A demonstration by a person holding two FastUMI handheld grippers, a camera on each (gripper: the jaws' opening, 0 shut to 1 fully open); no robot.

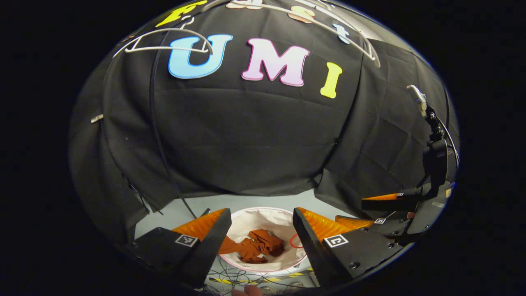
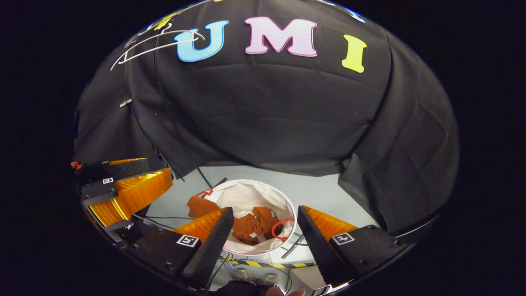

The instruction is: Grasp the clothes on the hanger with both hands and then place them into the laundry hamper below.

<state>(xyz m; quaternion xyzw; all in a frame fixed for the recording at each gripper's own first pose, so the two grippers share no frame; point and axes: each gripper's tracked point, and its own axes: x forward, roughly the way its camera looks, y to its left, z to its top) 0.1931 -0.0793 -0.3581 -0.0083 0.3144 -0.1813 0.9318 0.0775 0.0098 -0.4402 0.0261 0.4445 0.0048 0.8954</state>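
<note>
Booth wall (image 1: 254,135): black cloth, rising behind the laundry hamper and curving round it on both sides.

Floor (image 2: 320,193): pale grey, bare behind the hamper; in front of the hamper lay a yellow-and-black striped tape (image 2: 263,264) and loose thin black cables (image 1: 234,276).

Laundry hamper (image 1: 263,216): round, white fabric, open top with a thin red edge, standing on the floor below both grippers. In the right gripper view (image 2: 246,197) its white lining showed clearly.

Clothes (image 1: 257,246): 1 rust-orange garment, crumpled inside the hamper on its bottom. In the right gripper view (image 2: 254,226), part of it hung over the hamper's left rim and lay outside the wall.

Left gripper (image 1: 261,234): above the hamper, its 2 fingers spread wide, empty, the hamper and garment visible in the gap. In the right gripper view it stood left of the hamper (image 2: 123,193), fingers apart.

Right gripper (image 2: 265,230): above the hamper, its 2 fingers spread wide, holding nothing. In the left gripper view it stood right of the hamper (image 1: 386,209), fingers apart.

Hanger (image 1: 164,41): white, bare, high above the hamper to its left; also in the right gripper view (image 2: 156,41). A 2nd hanger (image 1: 328,28), white, high above the hamper to its right.

Red loop (image 2: 279,229): thin cord at the hamper's right inner wall.
</note>
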